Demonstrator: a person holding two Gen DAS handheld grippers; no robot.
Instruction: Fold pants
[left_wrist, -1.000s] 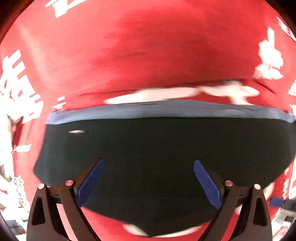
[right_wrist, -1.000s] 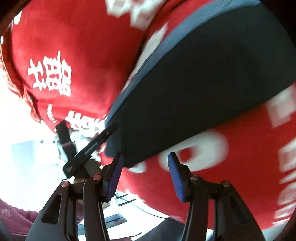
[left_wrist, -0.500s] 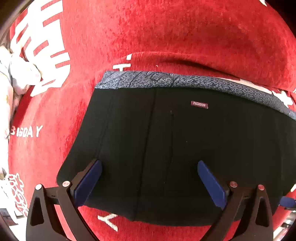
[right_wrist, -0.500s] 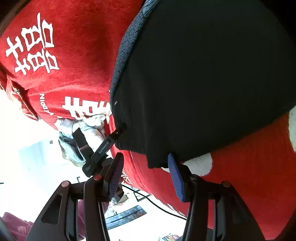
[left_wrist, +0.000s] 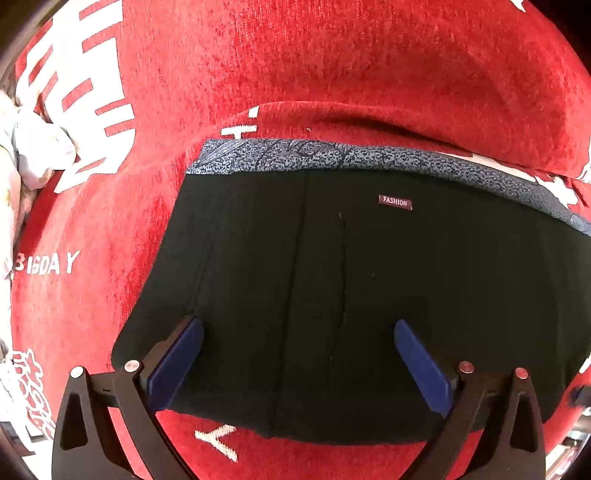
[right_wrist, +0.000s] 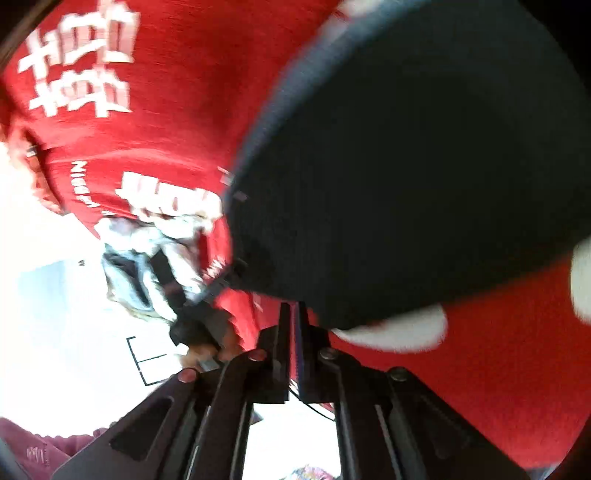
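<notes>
Red cloth with white lettering covers the worktop; black pants lie on it as a compact rectangle, patterned waistband far edge, apparently mostly folded. Left tongs spread wide above them. Right tongs just closed, apparently pinching near corner; blurred. Only left view shows FASHION tag.

Small maroon woven tag on black fabric pants: we read "FASHION";
Red plush printed cloth: we read "BIGDAY" in white
</notes>
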